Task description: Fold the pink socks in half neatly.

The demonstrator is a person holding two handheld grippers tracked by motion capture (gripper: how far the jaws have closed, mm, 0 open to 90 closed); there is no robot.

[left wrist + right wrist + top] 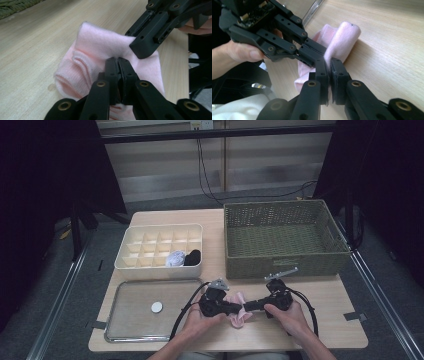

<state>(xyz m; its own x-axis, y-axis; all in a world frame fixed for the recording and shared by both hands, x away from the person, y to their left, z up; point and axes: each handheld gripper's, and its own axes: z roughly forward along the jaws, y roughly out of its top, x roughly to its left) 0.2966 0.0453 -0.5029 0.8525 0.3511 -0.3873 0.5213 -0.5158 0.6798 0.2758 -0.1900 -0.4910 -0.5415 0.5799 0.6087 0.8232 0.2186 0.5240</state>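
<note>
The table (320, 295) carries a basket (285, 265), a tray (130, 325) and a divided box (131, 265); in front, between the person's hands, lies a pink sock (239, 312), bunched on the wood; it looks soft, light and limp, likely to sag unless pinched at a folded edge; the left gripper (118, 62) and the right gripper (329, 65) are each clamped tight on its cloth.

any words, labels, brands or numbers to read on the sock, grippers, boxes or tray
None can be read.
Pink sock: plain knit, no label.
Left gripper and right gripper: black, no markings.
Divider box, basket, tray: no print.
</note>
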